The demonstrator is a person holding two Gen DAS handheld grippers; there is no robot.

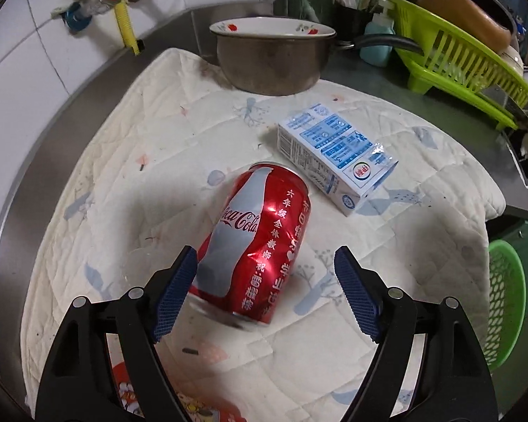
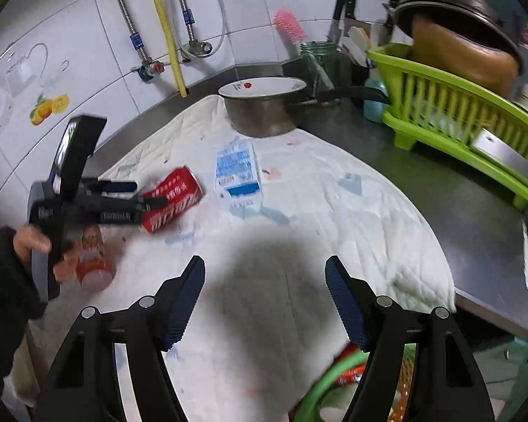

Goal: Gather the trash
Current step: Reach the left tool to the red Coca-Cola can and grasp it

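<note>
While the dented red aluminium cola can (image 1: 255, 242) lies on its side at centre frame on the white quilted cloth (image 1: 123, 183), the left gripper (image 1: 265, 292) straddles its base, jaws spread; it should centre before squeezing. The right gripper (image 2: 265, 302) hangs spread and empty.

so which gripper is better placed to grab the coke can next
Left. The left gripper is open with the Coke can lying between its fingers. The right gripper is open over bare cloth.
</note>
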